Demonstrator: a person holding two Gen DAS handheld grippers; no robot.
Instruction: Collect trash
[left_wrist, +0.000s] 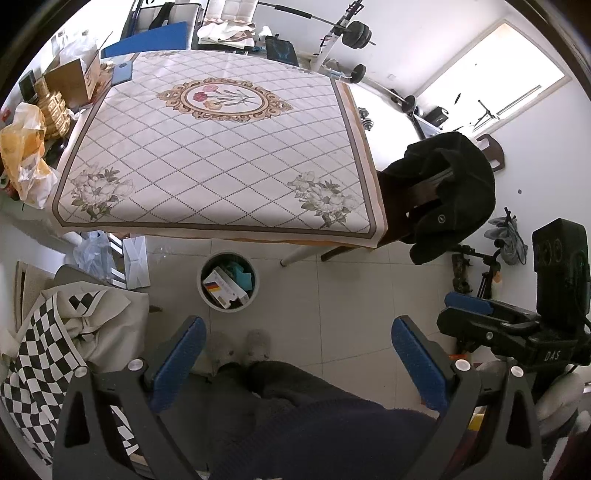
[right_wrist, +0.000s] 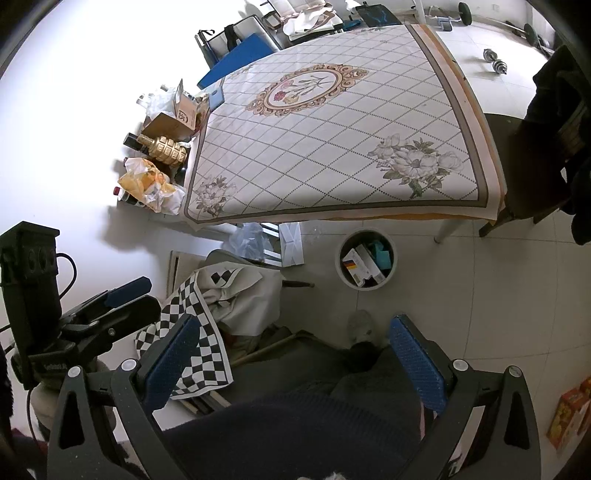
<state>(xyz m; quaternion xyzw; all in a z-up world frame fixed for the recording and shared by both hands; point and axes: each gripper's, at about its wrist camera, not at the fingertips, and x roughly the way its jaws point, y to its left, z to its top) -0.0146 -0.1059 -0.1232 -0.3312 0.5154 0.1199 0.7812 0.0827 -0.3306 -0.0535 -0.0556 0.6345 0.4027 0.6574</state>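
Both grippers wide open, empty: left gripper (left_wrist: 297, 354), right gripper (right_wrist: 293, 354), held well above floor, near person's lap. Trash bin (left_wrist: 204, 291) on floor just under near table edge; holds white box (left_wrist: 223, 288) and teal item (left_wrist: 242, 277). Tablecloth (left_wrist: 221, 158) bare of loose trash. Judgement: collection looks complete or nearly so. Next: scan clutter at left, yellow bag (left_wrist: 22, 155), before closing out; approach low, jaws spread.

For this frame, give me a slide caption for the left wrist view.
Open left gripper above a floor trash bin already holding a carton, beside the tablecloth-covered table.
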